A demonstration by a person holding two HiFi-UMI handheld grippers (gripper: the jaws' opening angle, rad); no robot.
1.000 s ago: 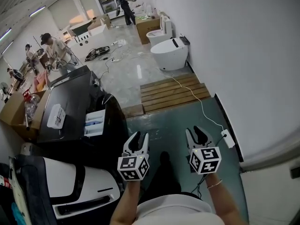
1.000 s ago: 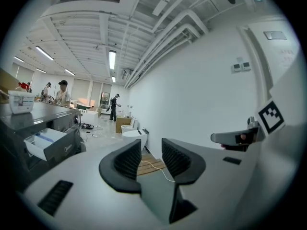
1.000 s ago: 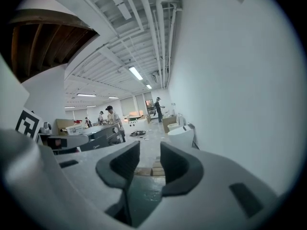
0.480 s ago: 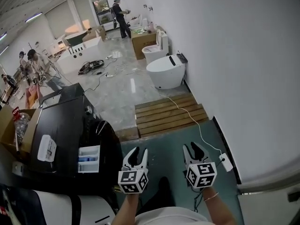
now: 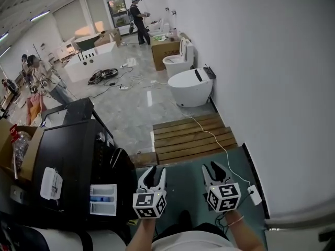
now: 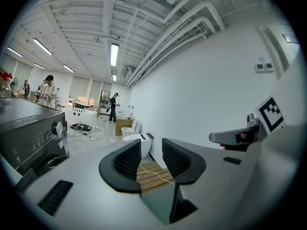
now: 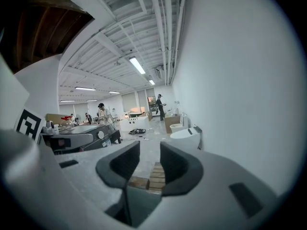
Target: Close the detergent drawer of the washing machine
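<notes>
Head view: left gripper [image 5: 153, 175] and right gripper [image 5: 213, 172] held ribbed jaws apart, empty; white detergent drawer [image 5: 102, 199] jutted from glossy black washing machine [image 5: 65, 158] at nine o'clock, above teal floor [image 5: 182, 184].

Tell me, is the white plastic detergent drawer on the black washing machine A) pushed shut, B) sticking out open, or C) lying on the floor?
B: the white plastic detergent drawer juts out of the black washing machine, with its inside showing from above.
</notes>
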